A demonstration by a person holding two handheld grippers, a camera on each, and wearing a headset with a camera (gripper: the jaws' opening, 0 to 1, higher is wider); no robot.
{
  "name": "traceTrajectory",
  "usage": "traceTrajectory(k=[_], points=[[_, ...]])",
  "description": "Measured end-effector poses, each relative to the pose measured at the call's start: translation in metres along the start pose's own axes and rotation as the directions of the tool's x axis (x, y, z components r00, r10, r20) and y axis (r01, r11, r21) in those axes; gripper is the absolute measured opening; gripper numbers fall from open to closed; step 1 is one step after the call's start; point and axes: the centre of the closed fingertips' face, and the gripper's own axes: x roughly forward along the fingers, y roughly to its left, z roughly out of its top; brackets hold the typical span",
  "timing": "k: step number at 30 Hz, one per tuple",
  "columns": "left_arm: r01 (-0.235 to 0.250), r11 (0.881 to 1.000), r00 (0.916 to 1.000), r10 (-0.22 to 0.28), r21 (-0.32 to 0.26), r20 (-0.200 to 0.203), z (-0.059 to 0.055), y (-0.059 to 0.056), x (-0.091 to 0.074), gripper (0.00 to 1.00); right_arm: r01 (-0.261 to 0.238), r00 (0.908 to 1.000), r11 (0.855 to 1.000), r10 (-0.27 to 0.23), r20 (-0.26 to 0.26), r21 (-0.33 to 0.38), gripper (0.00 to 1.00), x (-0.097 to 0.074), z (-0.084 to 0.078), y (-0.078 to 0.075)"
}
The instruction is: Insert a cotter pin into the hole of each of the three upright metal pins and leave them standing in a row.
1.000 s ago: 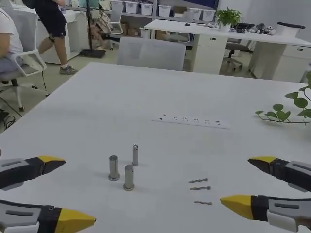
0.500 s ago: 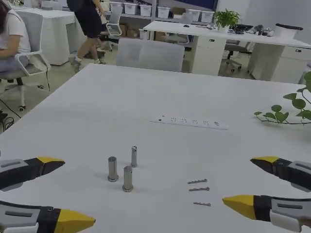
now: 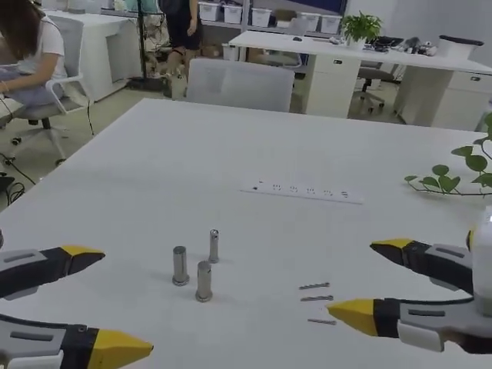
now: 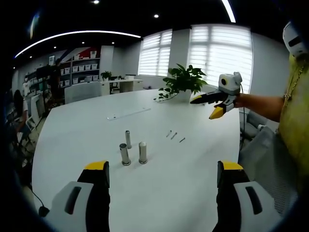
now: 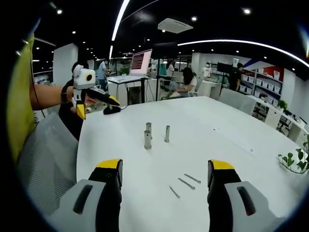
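A white surface (image 3: 231, 154) in an open office carries three metal pins (image 3: 204, 281), upright in a tight triangle, with three cotter pins (image 3: 316, 297) lying loose to their right. The left gripper (image 3: 123, 302) and right gripper (image 3: 351, 277) hover at either side, fingers wide apart, holding nothing.

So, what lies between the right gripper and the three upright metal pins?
Three cotter pins, flat on the table; the head view and right gripper view show this.
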Motion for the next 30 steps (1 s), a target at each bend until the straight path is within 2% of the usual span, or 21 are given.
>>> traceTrajectory(k=[6,12,30], points=[[-0.002,1.000,1.0000,0.002,-0.002,-0.003,-0.001,-0.001,-0.001,0.92,-0.050,0.9987,0.999,0.050,0.008,-0.012,0.72,0.026,0.009,0.010],[-0.011,1.000,0.9999,0.011,-0.006,-0.004,-0.002,0.000,-0.004,0.92,-0.085,0.9963,0.996,0.086,0.008,-0.018,0.69,0.049,0.016,0.014],[-0.012,1.000,0.9999,0.012,-0.016,-0.011,-0.005,0.003,-0.004,0.92,-0.176,0.9840,0.983,0.175,-0.035,-0.057,0.58,0.111,0.021,0.036]])
